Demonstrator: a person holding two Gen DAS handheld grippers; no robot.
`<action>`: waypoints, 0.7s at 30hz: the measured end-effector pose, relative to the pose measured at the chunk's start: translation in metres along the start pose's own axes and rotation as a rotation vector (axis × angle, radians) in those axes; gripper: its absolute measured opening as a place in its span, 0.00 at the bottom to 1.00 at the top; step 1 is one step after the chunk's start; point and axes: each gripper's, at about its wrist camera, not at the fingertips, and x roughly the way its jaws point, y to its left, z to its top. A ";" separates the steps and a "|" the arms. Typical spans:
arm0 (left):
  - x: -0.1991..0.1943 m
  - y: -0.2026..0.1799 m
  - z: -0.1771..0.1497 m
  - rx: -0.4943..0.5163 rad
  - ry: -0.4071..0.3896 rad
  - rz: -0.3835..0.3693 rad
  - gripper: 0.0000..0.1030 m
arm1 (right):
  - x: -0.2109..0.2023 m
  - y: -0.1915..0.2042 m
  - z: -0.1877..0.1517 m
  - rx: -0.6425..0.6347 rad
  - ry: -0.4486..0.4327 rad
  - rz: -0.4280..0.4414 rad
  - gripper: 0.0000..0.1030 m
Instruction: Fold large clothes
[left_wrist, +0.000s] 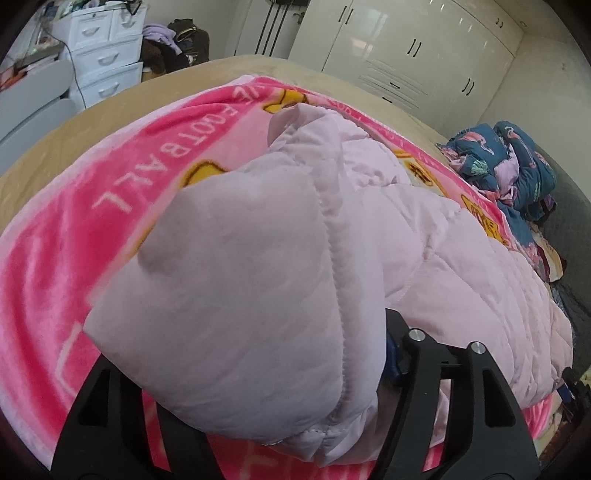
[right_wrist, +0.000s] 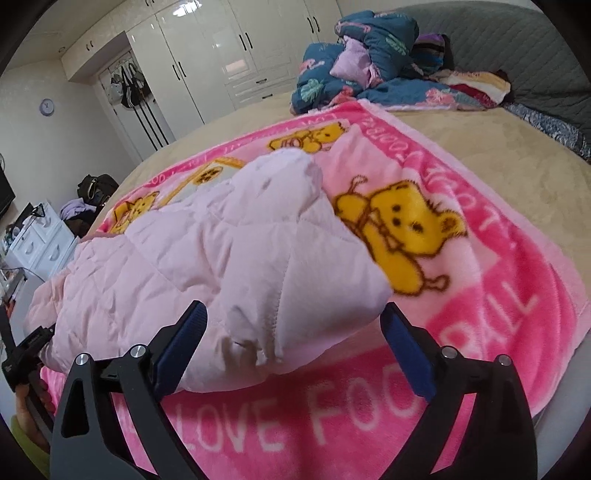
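Right up against the left wrist camera, a padded fold of the pale pink quilted jacket (left_wrist: 236, 280) drapes over the left tongs (left_wrist: 258, 417). Its black arms show below the cloth and one blue pad (left_wrist: 392, 354) peeks out on the right side of the fold. The other pad is hidden under the fabric, so I cannot tell whether these tongs press on the jacket or merely sit beneath it.

Seen from the right wrist camera, the right tongs (right_wrist: 295, 354) stand wide apart, with both blue pads (right_wrist: 408, 354) clear of the cloth. A rounded end of the jacket (right_wrist: 236, 258) lies between them, not pinched.

That jacket lies across a bright pink blanket (right_wrist: 491, 288) printed with yellow bears and white letters, its bulk stretching toward the far side. The blanket is spread over a beige bed (right_wrist: 517, 155).

At the far right of the bed sits a heap of dark blue patterned bedding (right_wrist: 354, 62), beside a grey padded headboard (right_wrist: 517, 48). White wardrobes (right_wrist: 207, 55) line the far wall. A white chest of drawers (left_wrist: 103, 55) stands to the far left in the left wrist view.
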 end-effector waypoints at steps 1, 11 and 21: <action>-0.001 0.001 0.000 -0.001 0.001 0.001 0.63 | -0.005 0.000 0.000 -0.003 -0.009 -0.002 0.92; -0.046 0.016 -0.003 -0.001 -0.048 0.030 0.91 | -0.049 0.004 -0.010 -0.036 -0.085 -0.003 0.96; -0.127 -0.002 -0.012 0.086 -0.175 0.007 0.91 | -0.096 0.031 -0.024 -0.120 -0.167 0.029 0.96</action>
